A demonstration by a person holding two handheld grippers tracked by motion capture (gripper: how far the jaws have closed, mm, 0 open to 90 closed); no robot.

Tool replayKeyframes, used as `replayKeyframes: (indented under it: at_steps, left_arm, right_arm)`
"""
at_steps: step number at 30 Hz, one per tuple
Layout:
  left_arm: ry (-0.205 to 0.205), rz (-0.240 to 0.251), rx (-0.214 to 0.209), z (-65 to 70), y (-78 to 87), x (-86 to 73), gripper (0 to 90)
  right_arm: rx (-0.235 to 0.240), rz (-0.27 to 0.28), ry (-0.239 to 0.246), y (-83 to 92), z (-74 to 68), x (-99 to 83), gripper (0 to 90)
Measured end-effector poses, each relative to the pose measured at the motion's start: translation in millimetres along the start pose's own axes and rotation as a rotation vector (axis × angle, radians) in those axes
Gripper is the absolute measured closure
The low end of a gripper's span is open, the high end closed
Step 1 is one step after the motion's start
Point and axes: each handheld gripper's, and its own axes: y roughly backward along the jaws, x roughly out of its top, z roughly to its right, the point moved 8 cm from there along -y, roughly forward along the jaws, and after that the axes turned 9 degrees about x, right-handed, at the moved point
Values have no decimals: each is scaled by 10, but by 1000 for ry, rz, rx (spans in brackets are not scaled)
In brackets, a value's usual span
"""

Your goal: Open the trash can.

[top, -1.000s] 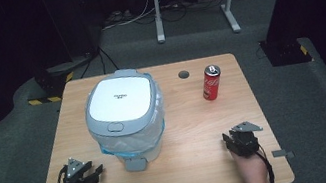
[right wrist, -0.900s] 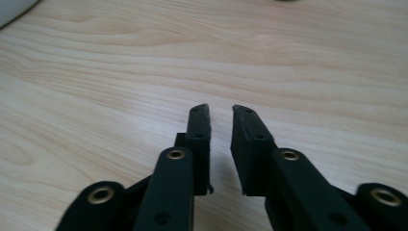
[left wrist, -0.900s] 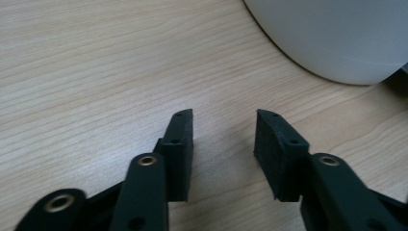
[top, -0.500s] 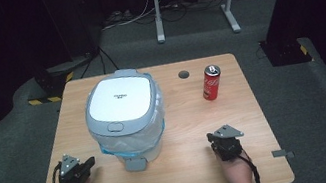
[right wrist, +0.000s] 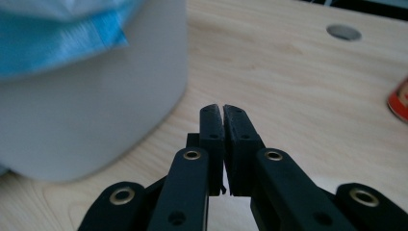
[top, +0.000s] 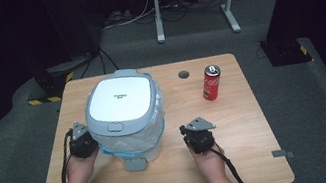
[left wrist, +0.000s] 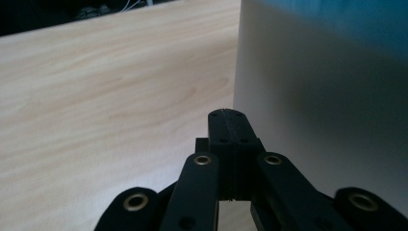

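While both grippers sit beside the pedal bin (top: 125, 118) near the middle of the wooden table (top: 252, 121), nothing is gripped, so this reads as the approach to the bin. The left gripper (top: 83, 145) is just beside the bin's left wall, its jaws pressed together on nothing, as the left gripper view shows (left wrist: 227, 120). The right gripper (top: 197, 136) stands a little off the bin's right side, jaws all but together with only a hairline gap in the right gripper view (right wrist: 223, 113), also empty. A blue-edged plastic liner (top: 150, 133) hangs out under the closed white lid (top: 119, 99); the foot pedal (top: 136, 164) points toward the person. Any next grasp would first need the jaws spread. The lid bears small dark writing too blurred to read. The red can (top: 211, 83) stands well apart to the right, its white script looking like Coca-Cola lettering, not fully legible.
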Motion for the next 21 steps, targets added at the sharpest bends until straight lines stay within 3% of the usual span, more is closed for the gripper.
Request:
replayKeyframes:
  at_steps: [3, 4, 12, 16, 21]
  left_arm:
    - [9, 11, -10, 29, -24, 62, 899]
    - [0, 20, -14, 74, -30, 103, 900]
    - [15, 34, -32, 168, 30, 82, 900]
    - [-30, 43, -39, 352, 52, 96, 900]
    - [-22, 53, -60, 483, 35, 116, 900]
  right_arm:
    - [8, 10, 15, -58, -57, 101, 839]
    - [34, 22, 22, -104, -112, 191, 802]
    - [49, 31, 44, -176, -221, 352, 813]
    - [25, 26, 67, -154, -193, 345, 835]
    - [16, 29, 56, -76, -107, 302, 842]
